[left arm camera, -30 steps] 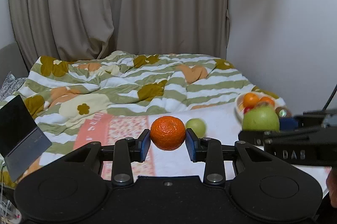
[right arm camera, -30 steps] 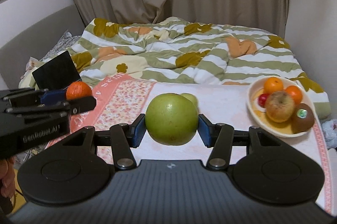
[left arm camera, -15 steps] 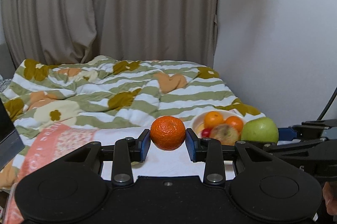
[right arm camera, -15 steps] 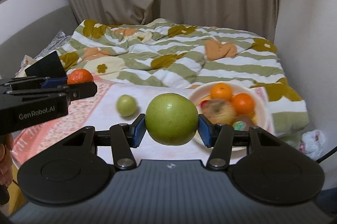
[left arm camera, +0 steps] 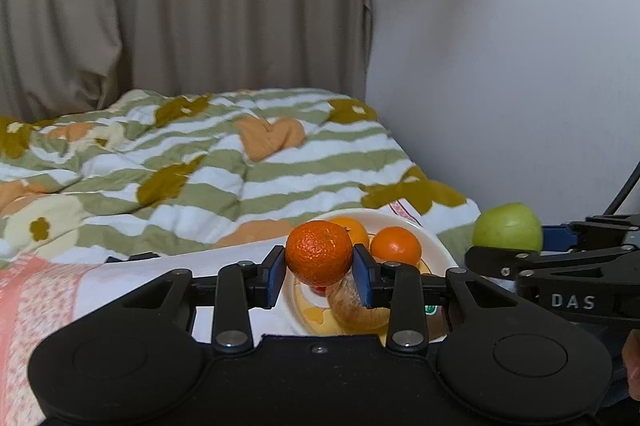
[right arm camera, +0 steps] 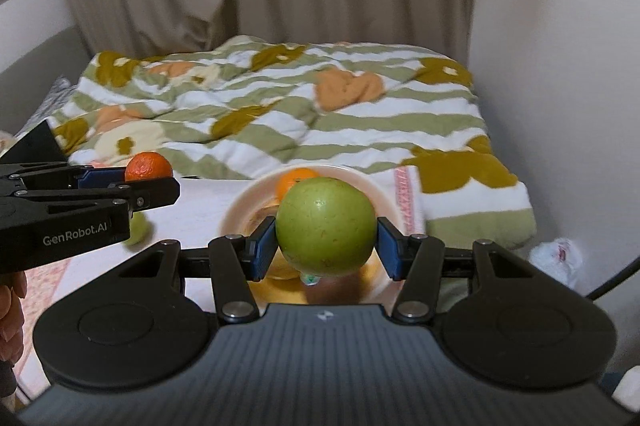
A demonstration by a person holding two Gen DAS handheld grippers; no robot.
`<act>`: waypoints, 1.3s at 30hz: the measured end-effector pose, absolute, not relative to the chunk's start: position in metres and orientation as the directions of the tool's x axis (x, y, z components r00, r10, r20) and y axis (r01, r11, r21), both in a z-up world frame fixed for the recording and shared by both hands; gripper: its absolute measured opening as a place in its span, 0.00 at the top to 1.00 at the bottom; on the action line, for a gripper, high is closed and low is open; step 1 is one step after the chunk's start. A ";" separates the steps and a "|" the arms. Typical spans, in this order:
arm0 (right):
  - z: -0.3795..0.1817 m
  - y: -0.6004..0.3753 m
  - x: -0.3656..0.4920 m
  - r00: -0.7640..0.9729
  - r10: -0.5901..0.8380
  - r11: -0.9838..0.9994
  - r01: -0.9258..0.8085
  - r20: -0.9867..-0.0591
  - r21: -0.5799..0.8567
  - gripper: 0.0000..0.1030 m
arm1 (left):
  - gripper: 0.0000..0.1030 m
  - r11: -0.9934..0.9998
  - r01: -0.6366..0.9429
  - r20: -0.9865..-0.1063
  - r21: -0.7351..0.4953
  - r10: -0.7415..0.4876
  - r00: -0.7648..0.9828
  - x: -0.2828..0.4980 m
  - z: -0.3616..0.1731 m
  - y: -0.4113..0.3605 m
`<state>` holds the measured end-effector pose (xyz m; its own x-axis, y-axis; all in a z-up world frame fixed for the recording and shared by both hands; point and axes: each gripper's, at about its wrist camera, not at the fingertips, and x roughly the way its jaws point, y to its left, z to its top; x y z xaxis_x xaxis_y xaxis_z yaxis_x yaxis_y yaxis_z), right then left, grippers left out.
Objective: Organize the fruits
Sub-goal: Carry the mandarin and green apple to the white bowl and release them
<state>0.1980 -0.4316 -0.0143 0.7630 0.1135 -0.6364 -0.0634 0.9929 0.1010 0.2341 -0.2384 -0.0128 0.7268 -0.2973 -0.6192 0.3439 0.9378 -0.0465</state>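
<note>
My left gripper [left arm camera: 319, 272] is shut on an orange mandarin [left arm camera: 319, 252], held above the near left rim of a cream fruit plate [left arm camera: 434, 250]. The plate holds two oranges [left arm camera: 396, 245], a brownish apple [left arm camera: 352, 302] and other fruit partly hidden. My right gripper [right arm camera: 326, 246] is shut on a large green apple [right arm camera: 326, 226], hovering over the same plate [right arm camera: 240, 209]. In the left wrist view that green apple [left arm camera: 507, 227] shows at the right, beyond the plate. A small green fruit [right arm camera: 138, 230] lies on the table, half hidden under the left gripper [right arm camera: 152, 185].
The table [left arm camera: 132, 274] has a white and pink floral cloth. Behind it is a bed with a green-striped quilt [right arm camera: 280, 105]; a wall [left arm camera: 500, 65] rises close at the right. A white plastic bag [right arm camera: 556, 258] lies on the floor by the wall.
Both grippers have swept to the right with their fruits, from over the pink cloth to above the plate, which now sits right under them. The small green fruit has slid off to the left.
</note>
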 end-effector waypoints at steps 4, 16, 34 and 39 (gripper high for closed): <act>-0.026 -0.444 0.213 0.748 0.083 0.993 -0.009 -0.658 0.115 0.34 | 0.62 0.925 0.377 -0.652 -0.036 -0.308 0.693 0.262 -0.028 -0.250; -0.053 -0.459 0.252 0.704 0.017 0.984 0.116 -0.710 0.138 0.34 | 0.62 0.905 0.426 -0.738 -0.023 -0.302 0.603 0.336 -0.075 -0.258; -0.064 -0.465 0.265 0.681 0.012 0.982 0.129 -0.733 0.136 0.34 | 0.05 0.924 0.382 -0.708 0.013 -0.261 0.656 0.320 -0.057 -0.239; -0.074 -0.464 0.274 0.673 0.032 0.980 0.123 -0.739 0.154 0.34 | 0.03 0.932 0.362 -0.693 -0.005 -0.264 0.670 0.304 -0.048 -0.229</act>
<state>0.2743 -0.4642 -0.0740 0.6730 0.0317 -0.7390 0.1226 0.9805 0.1537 0.3040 -0.2294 -0.0476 0.6704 -0.2640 -0.6934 0.3624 0.9320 -0.0045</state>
